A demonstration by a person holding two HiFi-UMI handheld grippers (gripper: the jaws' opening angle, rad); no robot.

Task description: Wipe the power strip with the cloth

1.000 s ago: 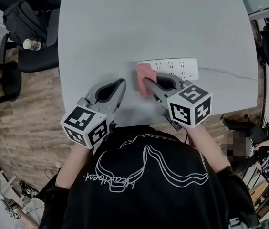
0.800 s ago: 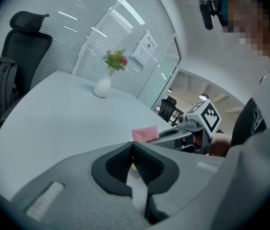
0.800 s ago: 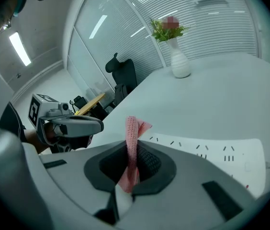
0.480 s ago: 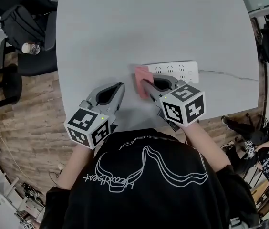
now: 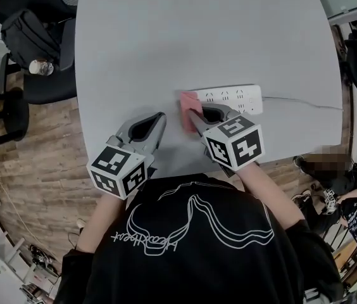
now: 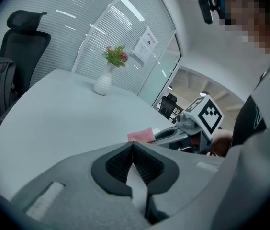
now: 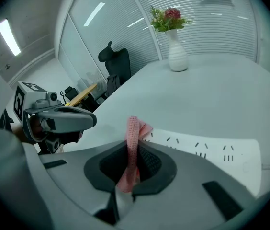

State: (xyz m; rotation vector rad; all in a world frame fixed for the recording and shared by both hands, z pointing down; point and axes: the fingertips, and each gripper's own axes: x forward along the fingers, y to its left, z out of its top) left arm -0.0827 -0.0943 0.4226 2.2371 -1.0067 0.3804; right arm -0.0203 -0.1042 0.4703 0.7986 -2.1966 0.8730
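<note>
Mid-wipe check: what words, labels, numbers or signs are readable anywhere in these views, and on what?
Nothing reads cleanly.
Black shirt: a line of white script, upside down in the head view, not legible.
Notice on the glass wall: print too small to read.
Power strip: socket slots only, no readable label.
Marker cubes: black-and-white square patterns, no letters or numbers.

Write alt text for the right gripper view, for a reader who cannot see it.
The right gripper is shut on a pink cloth at one end of a white power strip on a grey table. A white vase of flowers stands farther back; the left gripper shows at the picture's left.
</note>
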